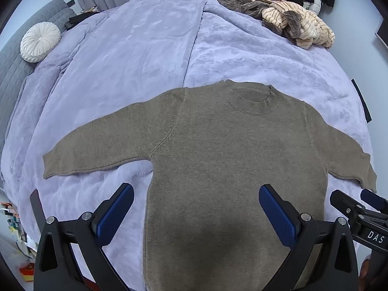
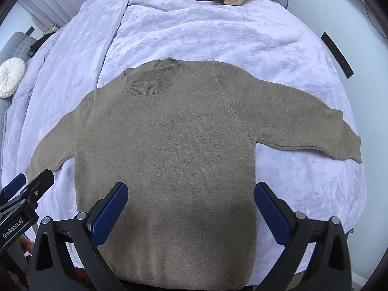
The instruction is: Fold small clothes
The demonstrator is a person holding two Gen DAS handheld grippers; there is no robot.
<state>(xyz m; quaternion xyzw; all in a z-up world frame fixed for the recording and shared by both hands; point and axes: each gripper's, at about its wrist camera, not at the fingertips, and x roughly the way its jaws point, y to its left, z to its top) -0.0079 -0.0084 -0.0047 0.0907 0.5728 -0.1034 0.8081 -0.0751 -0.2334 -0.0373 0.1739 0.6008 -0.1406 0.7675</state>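
A small olive-brown knit sweater [image 1: 218,150] lies flat on the lavender bed cover, collar away from me, both sleeves spread out; it also shows in the right wrist view [image 2: 169,133]. My left gripper [image 1: 196,194] is open and empty, hovering above the sweater's lower left body. My right gripper [image 2: 190,191] is open and empty above the lower right body. The right gripper's tip shows at the left wrist view's right edge [image 1: 356,203]; the left gripper's tip shows at the right wrist view's left edge [image 2: 29,184].
A lavender plush bed cover [image 1: 145,48] spans the bed. A pile of striped beige and brown clothes [image 1: 286,17] lies at the far right corner. A round white cushion [image 1: 40,41] rests on a grey headboard at the left. Dark clothes hang at the far right.
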